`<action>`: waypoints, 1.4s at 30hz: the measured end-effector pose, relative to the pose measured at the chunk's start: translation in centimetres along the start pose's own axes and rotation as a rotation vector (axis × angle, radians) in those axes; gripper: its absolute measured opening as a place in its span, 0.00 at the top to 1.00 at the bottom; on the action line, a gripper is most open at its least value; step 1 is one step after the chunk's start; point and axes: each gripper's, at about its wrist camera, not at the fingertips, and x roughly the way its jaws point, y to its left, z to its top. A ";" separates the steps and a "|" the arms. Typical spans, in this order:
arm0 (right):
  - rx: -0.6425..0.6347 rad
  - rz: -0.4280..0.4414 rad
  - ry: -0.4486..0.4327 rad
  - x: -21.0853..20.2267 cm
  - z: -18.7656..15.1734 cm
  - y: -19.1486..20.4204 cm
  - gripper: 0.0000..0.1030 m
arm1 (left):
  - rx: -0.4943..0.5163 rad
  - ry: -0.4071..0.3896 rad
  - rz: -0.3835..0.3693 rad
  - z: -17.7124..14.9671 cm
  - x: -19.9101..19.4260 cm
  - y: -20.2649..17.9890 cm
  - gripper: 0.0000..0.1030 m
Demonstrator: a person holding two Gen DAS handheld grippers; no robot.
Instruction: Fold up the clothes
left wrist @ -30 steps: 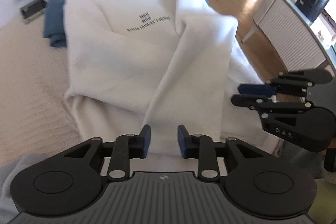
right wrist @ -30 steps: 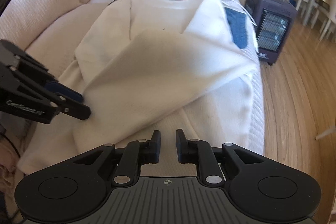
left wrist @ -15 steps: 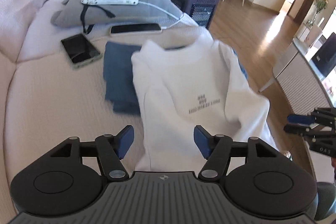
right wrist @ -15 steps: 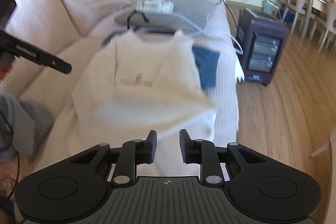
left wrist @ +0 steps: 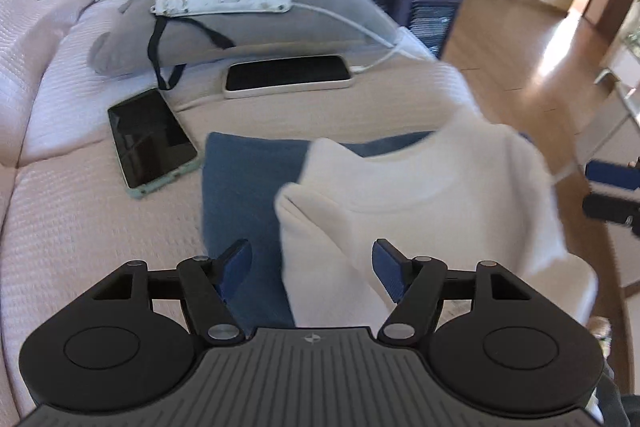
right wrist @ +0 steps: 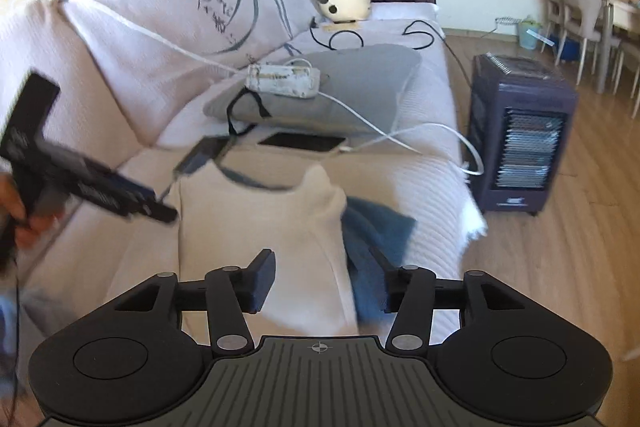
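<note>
Sweatshirt (left wrist: 432,211), white, folded into a narrow bundle on the sofa seat (left wrist: 80,227), collar end toward the far cushions, resting partly on top of a folded blue garment (left wrist: 240,187). Near edge of the bundle close to the seat's front edge, floor beyond.

Left gripper (left wrist: 312,267): jaws standing apart, nothing pinched; white cloth visible between them but below, not pressed by either pad. Right gripper (right wrist: 324,279): jaws opening, nothing clamped, sweatshirt and blue cloth in view beneath the gap, untouched as far as can be told. Same left gripper visible from the right camera, at the left of the picture, held in a hand (right wrist: 24,211), clear of the fabric.

Judged state of the task: fold of this piece apparently finished or nearly so, both tools free of it.

Possible trouble from here:
- Bundle sliding off toward the floor, given how close it lies to the seat's edge and how it sits on another soft layer.
- Loose top flap springing open if brushed by a passing finger.
- Snagging a white charging cable (left wrist: 352,23) or knocking one of two phones (left wrist: 152,139), just beyond the blue cloth, on any reach toward the far side.
- Picking up the blue piece together with the white one, both layers overlapping.
</note>
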 end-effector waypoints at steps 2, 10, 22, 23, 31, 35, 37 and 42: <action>0.059 0.036 -0.016 1.8 0.8 -0.8 0.50 | -0.015 0.013 -0.012 0.3 0.9 0.4 0.51; 0.063 0.000 0.089 8.0 1.8 -1.4 0.68 | -0.083 0.019 -0.092 -0.1 0.4 1.0 0.86; -0.090 -0.080 0.021 -4.6 0.8 2.8 0.90 | 0.030 -0.111 -0.292 -4.5 -11.9 -0.2 0.87; -0.108 -0.084 0.020 -6.2 0.2 3.4 0.90 | 0.043 -0.120 -0.314 -5.5 -13.1 -0.3 0.87; -0.151 -0.100 0.083 -15.6 -7.5 5.7 0.92 | 0.178 -0.056 -0.431 -15.9 -18.0 -2.5 0.87; -0.111 -0.086 0.171 -16.1 -12.5 6.4 0.92 | 0.219 0.031 -0.408 -21.4 -16.3 -3.9 0.87; -0.099 -0.088 0.227 -15.1 -15.1 6.6 0.92 | 0.235 0.087 -0.387 -23.7 -14.5 -4.7 0.87; -0.108 -0.127 0.371 -12.9 -19.2 6.5 0.83 | 0.244 0.149 -0.284 -27.2 -12.7 -5.3 0.78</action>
